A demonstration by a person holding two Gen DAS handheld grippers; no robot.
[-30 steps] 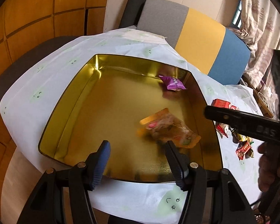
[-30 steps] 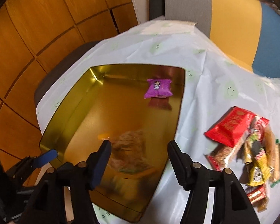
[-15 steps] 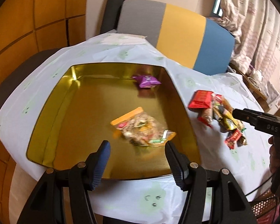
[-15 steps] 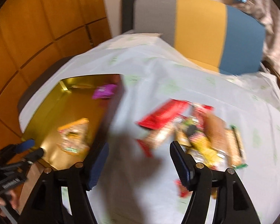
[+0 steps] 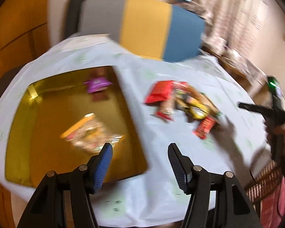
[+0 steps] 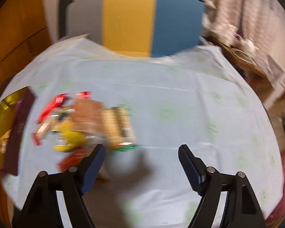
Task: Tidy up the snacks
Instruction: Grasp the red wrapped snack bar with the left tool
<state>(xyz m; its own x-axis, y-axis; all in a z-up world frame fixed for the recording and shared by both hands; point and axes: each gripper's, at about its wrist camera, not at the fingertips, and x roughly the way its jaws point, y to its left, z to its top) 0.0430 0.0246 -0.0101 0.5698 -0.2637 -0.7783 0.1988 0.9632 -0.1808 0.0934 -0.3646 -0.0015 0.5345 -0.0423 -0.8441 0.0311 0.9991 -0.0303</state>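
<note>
A gold tin tray (image 5: 47, 161) lies on the table's left side, holding a purple packet (image 5: 97, 83) at its far end and a clear bag of mixed snacks (image 5: 89, 134) nearer me. A blurred pile of snack packets (image 5: 184, 102) lies on the cloth right of the tray, also the pile (image 6: 85, 121) in the right wrist view. My left gripper (image 5: 139, 150) hangs open and empty over the tray's near right corner. My right gripper (image 6: 141, 152) is empty above bare cloth just right of the pile, its jaws opening. In the left wrist view the right gripper (image 5: 256, 110) shows at the right edge in a hand.
A pale tablecloth (image 6: 180, 114) with green prints covers the round table. A chair (image 6: 142, 19) with grey, yellow and blue panels stands behind it. Wood panelling is at the left, curtains and a low wooden stand (image 6: 246, 57) at the right.
Both views have swung right from the tray toward the snack pile. The right gripper left the clear bag in the tray, crossed to the pile and opened wider. The left gripper stayed open.
</note>
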